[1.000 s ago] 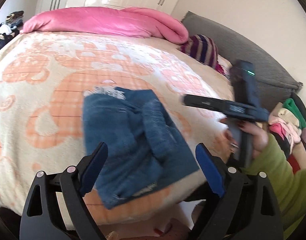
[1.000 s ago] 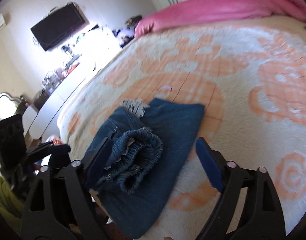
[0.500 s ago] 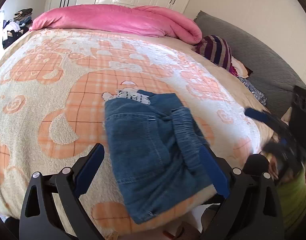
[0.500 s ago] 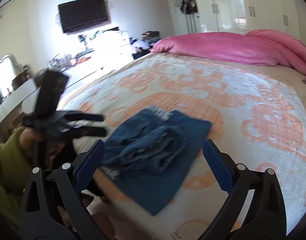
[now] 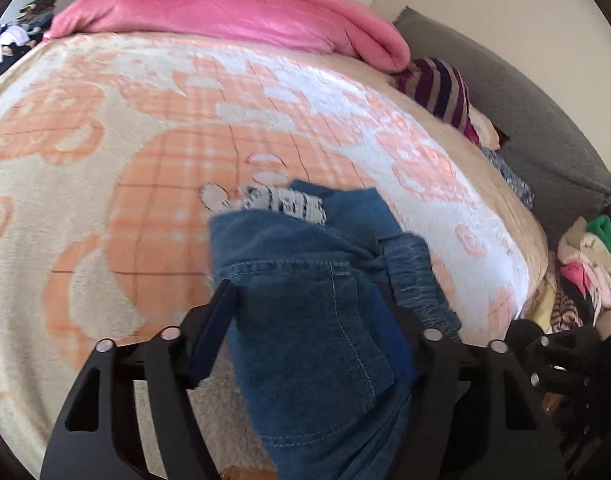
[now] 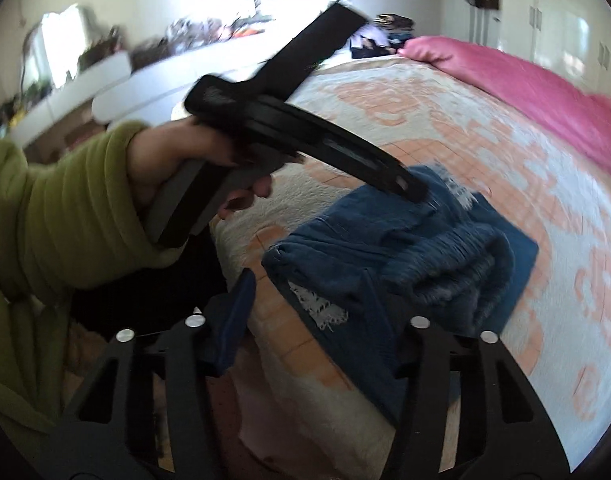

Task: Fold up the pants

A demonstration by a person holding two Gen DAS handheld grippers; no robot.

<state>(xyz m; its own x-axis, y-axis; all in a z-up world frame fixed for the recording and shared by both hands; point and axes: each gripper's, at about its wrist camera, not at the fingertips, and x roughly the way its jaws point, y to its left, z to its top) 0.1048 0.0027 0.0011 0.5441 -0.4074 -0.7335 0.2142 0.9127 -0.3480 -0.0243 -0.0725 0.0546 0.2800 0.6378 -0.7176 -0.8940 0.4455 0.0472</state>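
Closing in, the left gripper (image 5: 309, 320) has its blue-padded jaws still apart, straddling the folded blue denim pants (image 5: 313, 304) without pressing them. The right gripper (image 6: 313, 312) is closing too, jaws apart either side of the frayed near corner of the denim. From the right wrist, the left hand (image 6: 193, 168) in its olive-green ribbed sleeve (image 6: 61, 208) steers its tool over the pile. Those pants lie near the edge of the peach-and-cream patterned fleece blanket (image 5: 105, 160), rolled pink duvet (image 5: 233, 12) well behind

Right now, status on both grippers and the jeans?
Left gripper closing, folded jeans between its jaws. Right gripper closing over the jeans' near edge, grip unconfirmed. Jeans on blanket, nothing blocking.
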